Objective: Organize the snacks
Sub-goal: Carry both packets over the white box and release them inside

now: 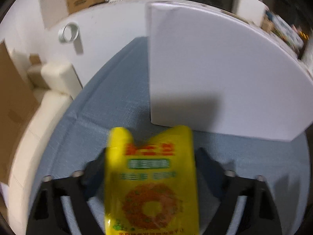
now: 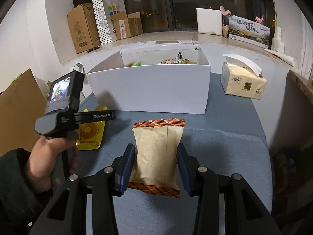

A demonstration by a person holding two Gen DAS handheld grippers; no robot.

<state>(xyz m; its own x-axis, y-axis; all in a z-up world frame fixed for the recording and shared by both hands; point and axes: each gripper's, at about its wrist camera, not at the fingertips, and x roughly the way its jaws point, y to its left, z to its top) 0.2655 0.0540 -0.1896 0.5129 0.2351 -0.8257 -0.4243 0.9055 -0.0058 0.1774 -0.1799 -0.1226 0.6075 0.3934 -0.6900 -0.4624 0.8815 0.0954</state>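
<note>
Blue tablecloth [image 2: 225, 137], beige snack pack [image 2: 156, 156], patterned ends

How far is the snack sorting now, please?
Done: several snacks already lie in the white box. In hand: the right gripper grips a beige packet. Left: the yellow packet sits between the left gripper's jaws on the table, not yet boxed.

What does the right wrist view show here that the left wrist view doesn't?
Only the right wrist view: the right hand-held gripper closed on a beige snack packet, snacks inside the white box, a tissue pack, and the hand holding the left hand-held gripper. Only the left: that tool's fingers flanking the yellow snack pouch. Both: the pouch, box, blue tablecloth.
</note>
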